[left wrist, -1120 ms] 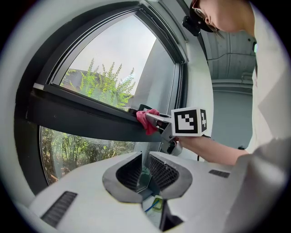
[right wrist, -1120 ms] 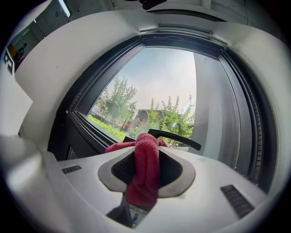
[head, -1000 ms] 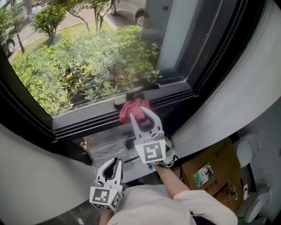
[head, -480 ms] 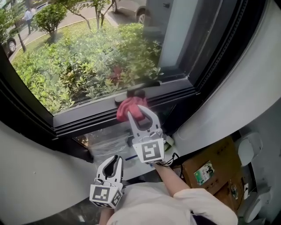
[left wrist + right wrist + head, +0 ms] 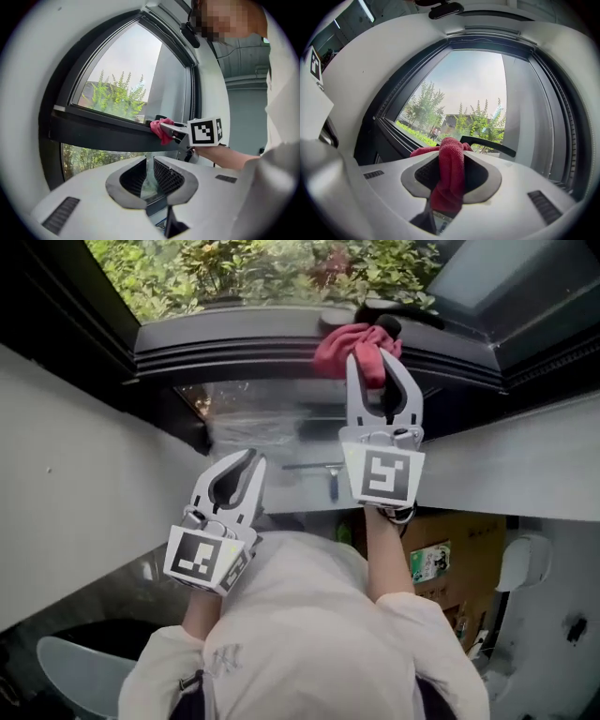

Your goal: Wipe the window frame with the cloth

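Closest in, the person's pale shirt (image 5: pixel 309 634) fills the bottom of the head view. A cardboard box (image 5: pixel 441 554) sits well below the window frame (image 5: pixel 234 345), and its near edge is cut off by the right forearm. The left gripper (image 5: pixel 246 463) hangs below the frame and apart from it, in front of the white wall (image 5: pixel 84 474) that runs beneath the frame. Its jaws are drawn all but together, with nothing between them. The right gripper (image 5: pixel 378 367) reaches up to the frame with its jaws clamped on the red cloth (image 5: pixel 339 343). The bunched top of the cloth lies against the frame's dark lower rail. A loose tail of cloth hangs down between the jaws in the right gripper view. A black window handle (image 5: pixel 487 144) lies along the frame just beside the cloth, and the cloth covers the spot where handle and frame meet. Directly under the frame, crinkled clear plastic film (image 5: pixel 253 423) covers a recess. What lies behind the film is too blurred to tell. Beyond the frame, through the glass, stand green shrubs (image 5: pixel 281 263), with trees and pale sky farther off.
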{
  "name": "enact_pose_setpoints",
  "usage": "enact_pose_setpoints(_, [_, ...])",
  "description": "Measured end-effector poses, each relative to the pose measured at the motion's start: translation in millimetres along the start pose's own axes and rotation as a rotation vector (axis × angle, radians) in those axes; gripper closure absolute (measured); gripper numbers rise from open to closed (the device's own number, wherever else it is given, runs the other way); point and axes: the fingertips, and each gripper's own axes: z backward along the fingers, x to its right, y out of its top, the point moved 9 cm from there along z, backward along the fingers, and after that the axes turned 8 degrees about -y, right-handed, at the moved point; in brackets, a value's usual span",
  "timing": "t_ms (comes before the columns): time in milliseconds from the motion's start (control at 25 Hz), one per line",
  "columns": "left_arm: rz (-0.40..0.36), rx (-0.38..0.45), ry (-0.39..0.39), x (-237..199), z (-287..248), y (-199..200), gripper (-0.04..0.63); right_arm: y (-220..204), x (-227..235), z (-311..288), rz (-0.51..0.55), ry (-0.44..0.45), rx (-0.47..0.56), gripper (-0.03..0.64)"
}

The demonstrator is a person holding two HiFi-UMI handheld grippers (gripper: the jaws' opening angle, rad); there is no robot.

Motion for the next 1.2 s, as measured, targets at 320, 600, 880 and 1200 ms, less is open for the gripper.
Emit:
enact_pose_setpoints(320, [-0.013,0.031,0.142,-19.4,28.1,11.5,0.54,2.0,2.6,-3.0,-0.006,0.009,0.064,0.512])
enact_pose_setpoints(600, [-0.019,0.014,0.214,-20.2,45.4,13.5,0.54,0.1,4.1,-2.5,-0.023,0.047,0.069,0.512])
enact_pose_setpoints(880, [-0.006,0.015,0.23,-3.7,50.9,10.8,0.54,2.7,7.5,-2.9,-0.031,0.097,0.076,0.503])
enact_pose_setpoints(1200, [-0.006,0.007,0.26,21.6,65.6,4.1,0.54,2.1,14.5,-1.1,-0.01,0.135,0.055,0.499])
